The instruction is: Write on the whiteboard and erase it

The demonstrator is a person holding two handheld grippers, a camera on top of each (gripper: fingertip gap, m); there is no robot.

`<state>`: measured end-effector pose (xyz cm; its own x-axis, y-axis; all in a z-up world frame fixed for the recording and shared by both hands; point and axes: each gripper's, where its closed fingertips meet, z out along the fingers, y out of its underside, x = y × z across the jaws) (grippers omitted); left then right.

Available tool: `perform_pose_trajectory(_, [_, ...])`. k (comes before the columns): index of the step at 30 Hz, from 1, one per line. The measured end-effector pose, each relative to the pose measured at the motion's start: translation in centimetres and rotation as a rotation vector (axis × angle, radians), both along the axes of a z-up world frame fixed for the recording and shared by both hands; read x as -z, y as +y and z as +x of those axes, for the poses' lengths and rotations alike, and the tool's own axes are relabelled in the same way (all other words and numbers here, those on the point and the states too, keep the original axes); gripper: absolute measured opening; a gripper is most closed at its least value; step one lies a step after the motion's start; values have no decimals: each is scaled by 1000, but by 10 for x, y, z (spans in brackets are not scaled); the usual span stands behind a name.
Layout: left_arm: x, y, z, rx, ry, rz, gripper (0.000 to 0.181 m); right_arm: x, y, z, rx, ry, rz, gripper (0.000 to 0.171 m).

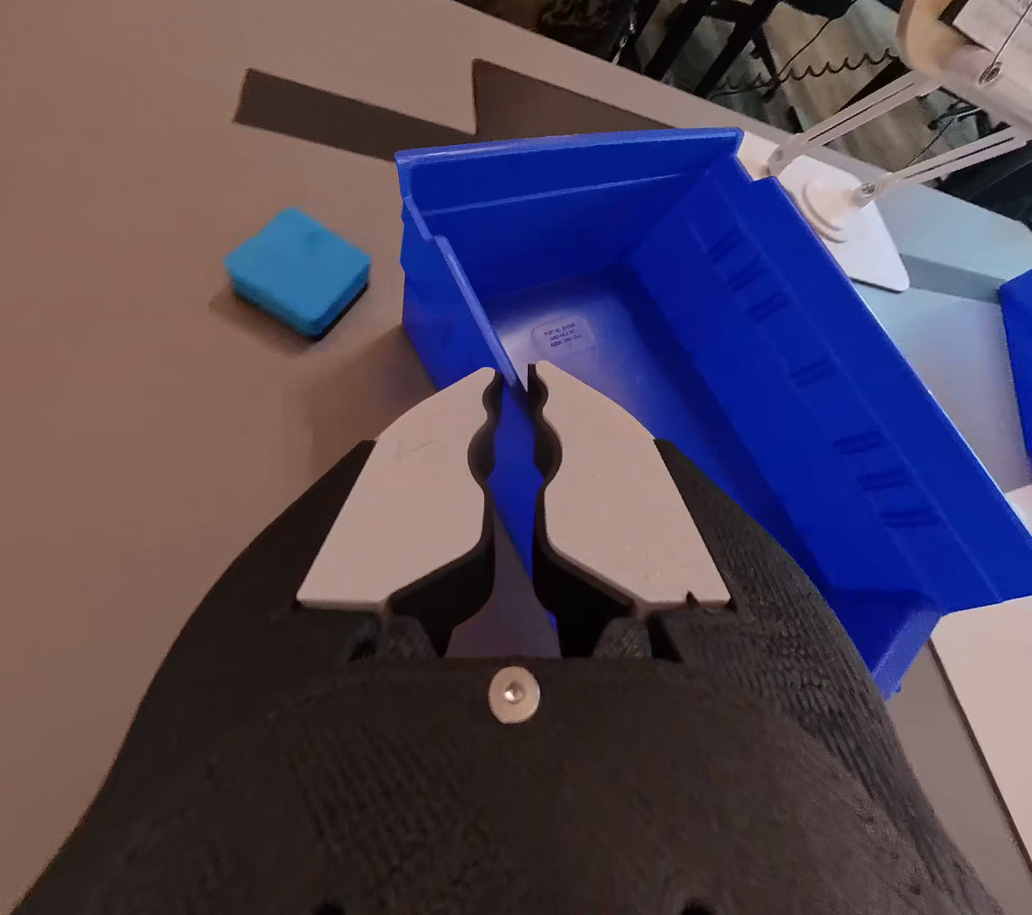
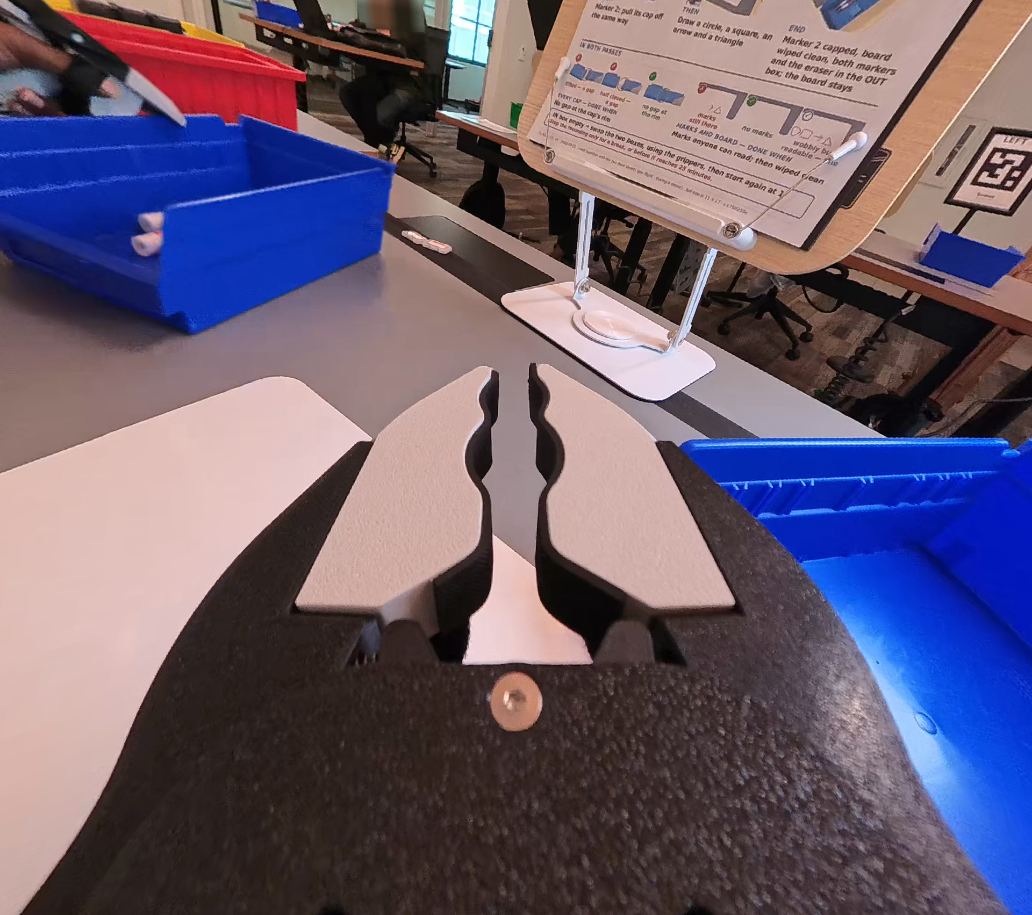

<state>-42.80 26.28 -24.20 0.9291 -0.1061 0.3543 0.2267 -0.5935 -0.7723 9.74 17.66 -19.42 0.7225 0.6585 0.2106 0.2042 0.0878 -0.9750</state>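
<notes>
The left gripper is pinched onto the side wall of a blue bin that looks empty, its jaws nearly together with the thin wall between them. Off to its left the blue eraser sits on the grey table, apart from the bin. The right gripper hangs with a narrow gap and nothing in it, over the corner of the whiteboard, which shows no marks where visible. Ahead to its left, another blue bin holds two white marker ends. My read: either nothing has been written yet, or the board is already wiped and the bins are being shifted.
</notes>
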Motion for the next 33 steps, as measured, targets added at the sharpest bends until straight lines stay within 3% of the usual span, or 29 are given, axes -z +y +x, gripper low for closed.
perform_pose_trajectory(6, [-12,46,50,73,-24,95,15,1,1,4,11,-1,-2,10])
perform_pose_trajectory(8, [-36,54,39,51,20,203,17,1,1,5,16,-5,1,10])
perform_pose_trajectory(10, [-42,62,8,-8,180,224,23,2,2,7,19,-6,0,10])
perform_pose_trajectory(14, [9,74,-47,-28,390,-14,61,4,5,4,8,3,-19,11])
perform_pose_trajectory(20, [90,92,-67,24,462,-229,92,9,3,0,1,-34,-6,11])
perform_pose_trajectory(21, [93,97,-67,19,442,-218,87,9,3,0,2,-38,-5,11])
perform_pose_trajectory(22, [92,98,-67,23,419,-219,69,10,3,0,2,-41,-5,11])
perform_pose_trajectory(25, [93,88,-66,118,463,-277,66,11,1,1,-6,-50,0,10])
perform_pose_trajectory(28, [70,77,-68,147,486,-209,66,12,0,0,-22,-56,3,10])
perform_pose_trajectory(33, [-44,43,2,277,483,222,66,9,-5,-10,-65,-51,6,10])
